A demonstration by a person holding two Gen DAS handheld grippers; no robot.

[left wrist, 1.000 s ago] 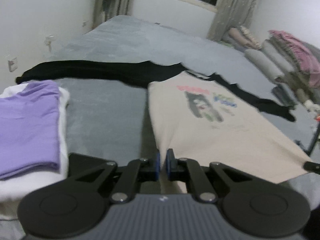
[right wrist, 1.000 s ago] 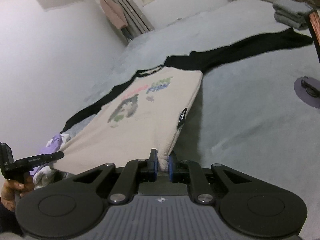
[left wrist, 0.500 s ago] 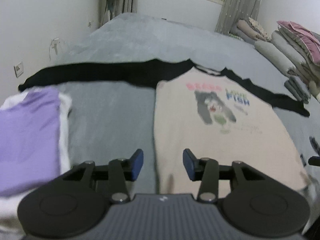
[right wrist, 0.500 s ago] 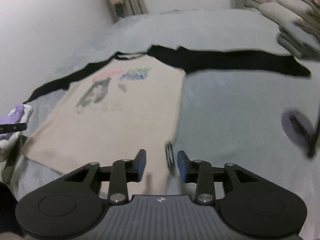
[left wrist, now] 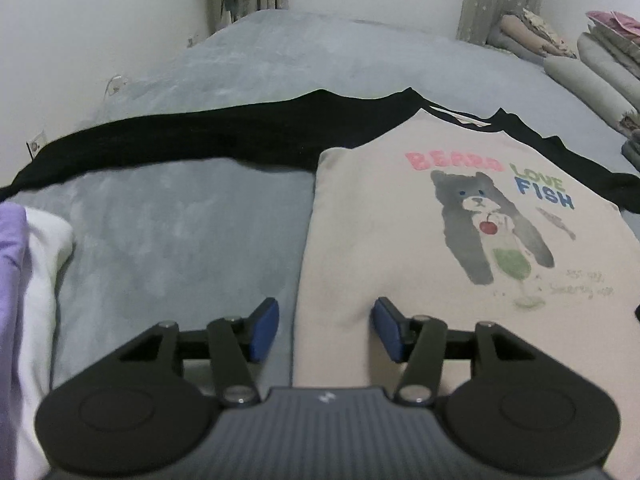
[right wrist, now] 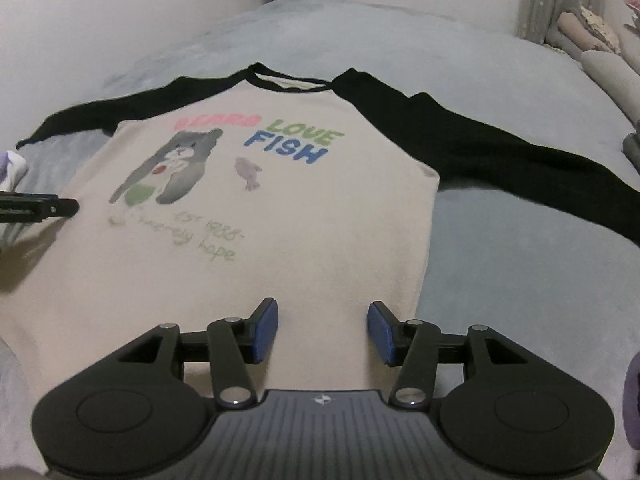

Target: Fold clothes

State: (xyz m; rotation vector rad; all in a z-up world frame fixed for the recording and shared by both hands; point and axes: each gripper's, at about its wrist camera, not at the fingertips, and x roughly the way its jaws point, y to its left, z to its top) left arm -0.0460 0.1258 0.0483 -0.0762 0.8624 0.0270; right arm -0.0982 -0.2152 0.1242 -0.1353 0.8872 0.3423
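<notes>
Grey bed point(left wrist: 168, 240) bears flat raglan shirt point(right wrist: 280, 240), both tongs opening

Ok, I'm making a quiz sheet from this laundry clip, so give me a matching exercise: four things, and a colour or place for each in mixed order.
Things:
1. shirt body
2. shirt sleeves
3. folded purple garment
4. bedcover

Matches:
A. black
B. grey-blue, under everything
C. cream, with a bear print
D. at the left edge, on a white garment

Pairs: 1-C, 2-A, 3-D, 4-B
</notes>
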